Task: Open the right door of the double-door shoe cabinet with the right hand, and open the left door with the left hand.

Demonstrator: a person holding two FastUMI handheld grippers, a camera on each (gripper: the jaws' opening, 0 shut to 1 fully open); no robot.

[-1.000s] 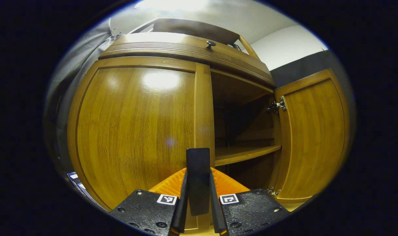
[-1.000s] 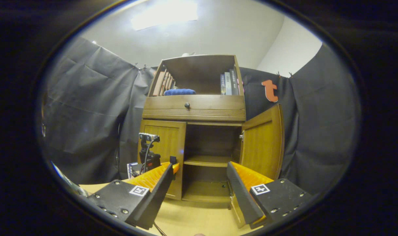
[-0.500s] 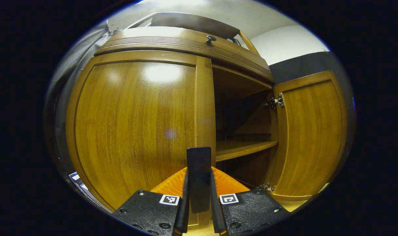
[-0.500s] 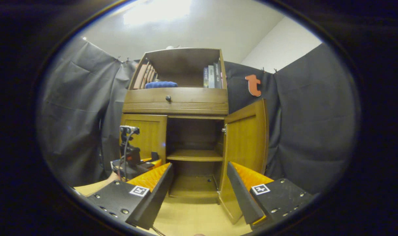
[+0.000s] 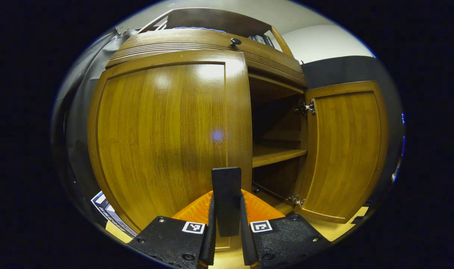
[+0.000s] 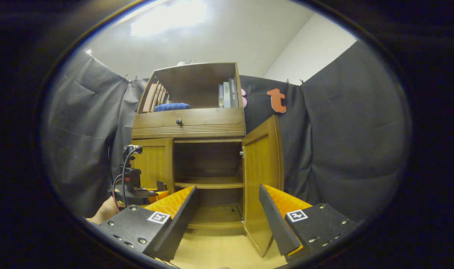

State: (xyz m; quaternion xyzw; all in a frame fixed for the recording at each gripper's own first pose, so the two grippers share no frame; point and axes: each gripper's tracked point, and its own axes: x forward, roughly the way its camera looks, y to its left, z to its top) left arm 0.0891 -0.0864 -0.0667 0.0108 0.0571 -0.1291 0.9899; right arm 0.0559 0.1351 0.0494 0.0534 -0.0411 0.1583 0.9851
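Observation:
The wooden shoe cabinet (image 6: 189, 129) stands against the booth wall. Its right door (image 6: 262, 175) (image 5: 342, 149) is swung wide open, showing an inner shelf (image 6: 210, 183) (image 5: 277, 155). The left door (image 5: 159, 138) (image 6: 154, 164) stands slightly ajar, its free edge out in front of the cabinet's top rail. My left gripper (image 5: 227, 198) is shut on the dark flat handle (image 5: 227, 183) at that door's edge. The left gripper (image 6: 154, 192) is also seen at the left door, with a hand (image 6: 103, 213) behind it. My right gripper (image 6: 227, 220) hangs open well in front of the cabinet, holding nothing.
Above the doors is a drawer with a round knob (image 6: 179, 121), then an open shelf with books (image 6: 227, 95) and a blue item (image 6: 172, 107). Black cloth closes both sides. The floor (image 6: 219, 250) is pale wood. A printed sheet (image 5: 109, 213) lies by the cabinet's left foot.
The left door has begun to swing outward with my left gripper on its handle. The right gripper view has drifted right, so the cabinet sits further left.

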